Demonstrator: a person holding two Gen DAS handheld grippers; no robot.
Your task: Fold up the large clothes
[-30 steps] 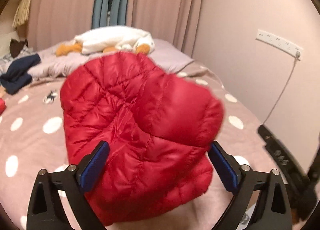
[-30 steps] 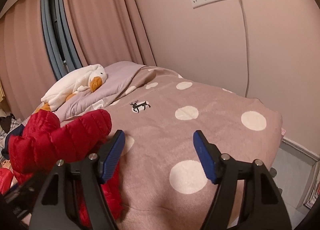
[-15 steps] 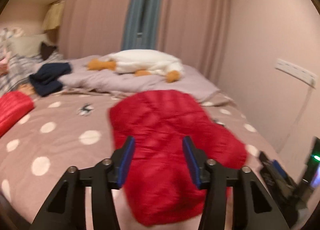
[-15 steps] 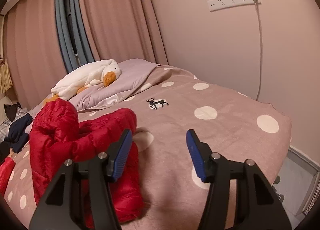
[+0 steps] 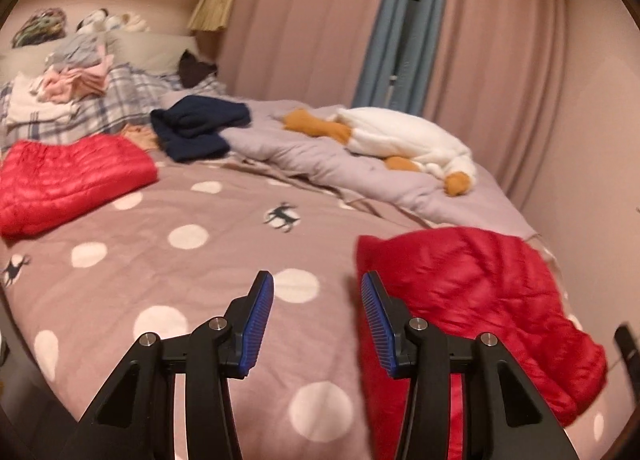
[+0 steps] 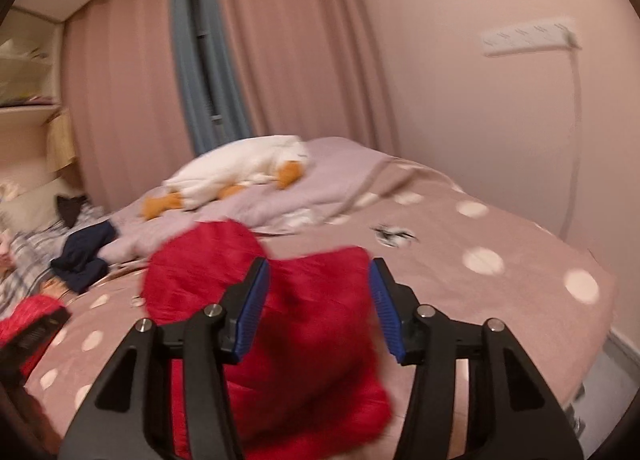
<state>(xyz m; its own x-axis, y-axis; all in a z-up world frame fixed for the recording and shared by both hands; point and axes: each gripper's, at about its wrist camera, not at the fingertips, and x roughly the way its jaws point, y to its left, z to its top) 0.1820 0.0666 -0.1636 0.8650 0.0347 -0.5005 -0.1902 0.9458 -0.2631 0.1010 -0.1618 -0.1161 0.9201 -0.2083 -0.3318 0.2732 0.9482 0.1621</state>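
Red puffer jacket (image 5: 472,300): bunched on the polka-dot bed (image 5: 192,260), on the wall side of the deer print (image 5: 282,215), toward the foot edge.
Left gripper (image 5: 318,320): part open, nothing between its blue pads, only bedspread beyond.
Right gripper (image 6: 318,308): jaws closing, empty; the jacket lies beyond them, apparently untouched.
Second red garment (image 5: 68,183): well apart from the deer print, toward the pillows.
Doing it well: I judge I should pinch a firm seam edge, not slippery padding, and lift both corners evenly.

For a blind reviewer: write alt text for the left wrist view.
Left gripper, its jaws apart and empty, over a dotted bedspread. A folded red puffer jacket lies to its right, another red garment far left, a plush goose behind.
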